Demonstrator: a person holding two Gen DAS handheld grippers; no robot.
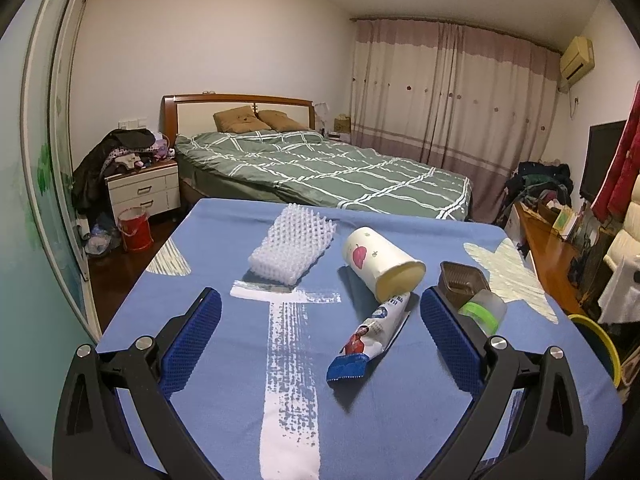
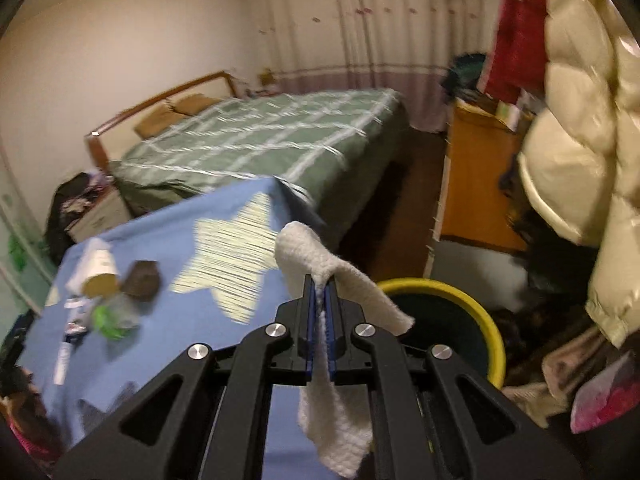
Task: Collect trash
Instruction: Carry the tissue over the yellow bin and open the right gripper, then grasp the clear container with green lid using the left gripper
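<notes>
Right wrist view shows a white crumpled tissue [image 2: 352, 292] clamped between the blue fingers [image 2: 308, 320] of the right gripper [image 2: 320, 304]; the pads are pressed together on it, with one end bulging up past the fingertips and the other hanging down below the black frame. The tissue hangs over the edge of the surface, beside the yellow-rimmed bin [image 2: 472, 300] that stands on the floor just to the right. The picture is blurred.

On the blue cloth [image 1: 224, 360] covering the surface, other pieces of trash lie spread out. A white paper cup [image 1: 380, 266] with a pink heart lies on its side, its open mouth turned toward the camera and resting on the top of a blue and white wrapper [image 1: 372, 332]. A white foam net [image 1: 292, 248] sits to the left of the cup, apart from it. A brown plastic tray [image 1: 460, 280] and a clear piece with a green band [image 1: 482, 310] touch each other just behind the right finger of the left gripper [image 1: 320, 332].

The left gripper hovers over the cloth with its fingers spread wide and nothing between them; the wrapper lies ahead, nearer the right finger.

Beyond the surface stands a bed [image 1: 328, 168] with a green checked cover.
</notes>
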